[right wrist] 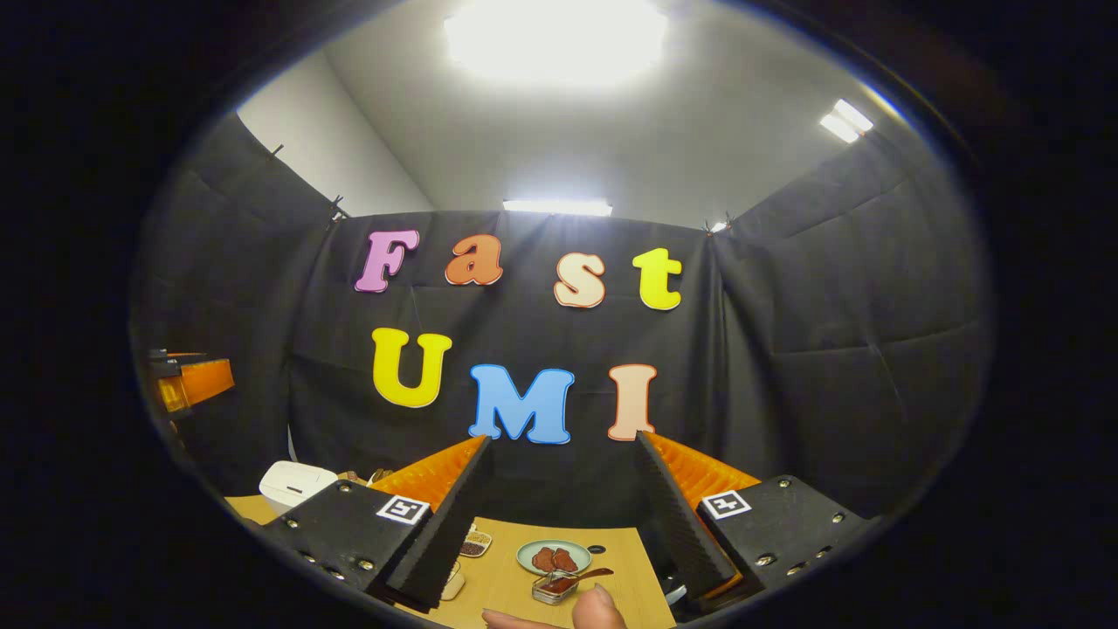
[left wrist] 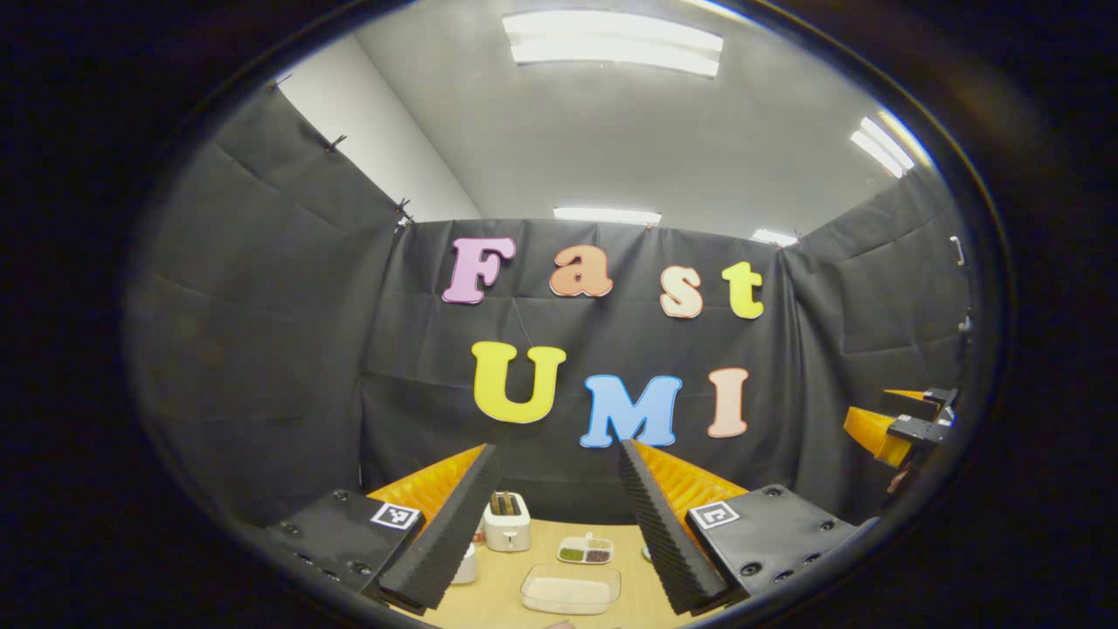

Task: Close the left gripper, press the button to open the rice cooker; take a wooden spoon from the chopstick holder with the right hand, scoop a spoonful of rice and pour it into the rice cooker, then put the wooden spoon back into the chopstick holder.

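Both grippers are hanging high above the table with their 2 fingers spread wide and holding nothing: between the fingers of the left gripper (left wrist: 559, 524) a clear tray of rice (left wrist: 570, 590) is lying, and the rice cooker (right wrist: 295, 485) is sitting left of the right gripper (right wrist: 563, 515) fingers. I judge step 1 is not yet begun, so the left gripper is needing to shut and descend toward the cooker's button. Beyond the fingers, a toaster (left wrist: 507, 521) is standing near the table's far edge, with much free room above.
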`<state>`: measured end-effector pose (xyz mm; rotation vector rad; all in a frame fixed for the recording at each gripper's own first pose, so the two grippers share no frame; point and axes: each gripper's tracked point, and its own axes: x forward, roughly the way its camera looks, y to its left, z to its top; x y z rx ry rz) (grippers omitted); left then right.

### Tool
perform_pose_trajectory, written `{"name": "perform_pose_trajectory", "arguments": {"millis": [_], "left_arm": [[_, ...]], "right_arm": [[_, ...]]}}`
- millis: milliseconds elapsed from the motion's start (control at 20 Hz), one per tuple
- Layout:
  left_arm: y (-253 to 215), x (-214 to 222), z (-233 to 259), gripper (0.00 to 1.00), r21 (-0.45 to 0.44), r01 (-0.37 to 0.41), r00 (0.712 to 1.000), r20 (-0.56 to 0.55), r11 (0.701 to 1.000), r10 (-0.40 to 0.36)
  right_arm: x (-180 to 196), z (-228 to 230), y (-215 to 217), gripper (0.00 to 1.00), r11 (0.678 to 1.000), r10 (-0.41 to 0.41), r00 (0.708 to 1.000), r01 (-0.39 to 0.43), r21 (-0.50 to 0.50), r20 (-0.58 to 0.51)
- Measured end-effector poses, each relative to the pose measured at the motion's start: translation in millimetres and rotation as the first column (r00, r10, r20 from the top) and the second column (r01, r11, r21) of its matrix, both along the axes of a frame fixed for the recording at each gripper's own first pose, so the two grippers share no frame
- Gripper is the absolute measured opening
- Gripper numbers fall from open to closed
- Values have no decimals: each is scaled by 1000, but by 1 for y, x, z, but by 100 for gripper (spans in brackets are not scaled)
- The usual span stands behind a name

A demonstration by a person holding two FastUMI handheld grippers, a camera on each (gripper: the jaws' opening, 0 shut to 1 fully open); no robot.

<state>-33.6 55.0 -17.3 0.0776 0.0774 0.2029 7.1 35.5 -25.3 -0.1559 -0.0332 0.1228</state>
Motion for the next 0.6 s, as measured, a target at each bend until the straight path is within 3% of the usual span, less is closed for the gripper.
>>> {"name": "perform_pose_trajectory", "arguments": {"millis": [300,500,600], "left_arm": [[2,3,-20,93,-1,-4,999,-39,1000,4],[34,16,-22,96,-16,-3,999,-40,1000,2],[53,22,-26,93,-12,8,999,-48,1000,-8]], "right_arm": [[8,-23,12,97,999,26,998,-25,20,-57],[19,-22,40,97,1000,19,998,-17,18,-65],[23,-25,53,98,1000,-3,997,3,6,-76]]}}
